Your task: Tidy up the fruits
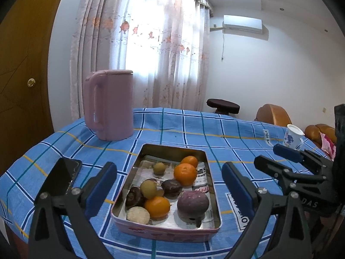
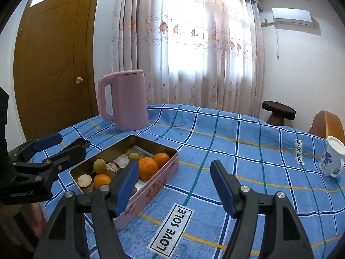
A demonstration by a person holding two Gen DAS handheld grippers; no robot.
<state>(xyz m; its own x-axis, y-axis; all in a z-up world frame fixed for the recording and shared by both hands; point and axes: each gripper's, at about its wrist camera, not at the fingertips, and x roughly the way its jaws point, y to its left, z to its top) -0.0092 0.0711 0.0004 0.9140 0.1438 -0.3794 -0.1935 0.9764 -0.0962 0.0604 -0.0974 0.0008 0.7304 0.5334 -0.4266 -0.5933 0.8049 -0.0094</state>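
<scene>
A pink rectangular tin [image 1: 163, 233] sits on the blue checked tablecloth and holds several fruits: oranges [image 1: 185, 173], small green-brown fruits [image 1: 148, 188], dark purple fruits [image 1: 193, 201]. My left gripper [image 1: 169, 185] is open and empty, its blue pads either side of the tin, held above it. My right gripper [image 2: 174, 185] is open and empty over the cloth just right of the tin [image 2: 148, 191]. It also shows in the left wrist view [image 1: 278, 155] at the right. The left gripper shows in the right wrist view [image 2: 64, 142] at the left.
A pink kettle [image 1: 110, 105] stands behind the tin on the left. A black phone [image 1: 61, 176] lies left of the tin. A white and blue cup [image 2: 331, 158] stands at the right edge. A stool [image 2: 278, 110] and chairs stand beyond the table.
</scene>
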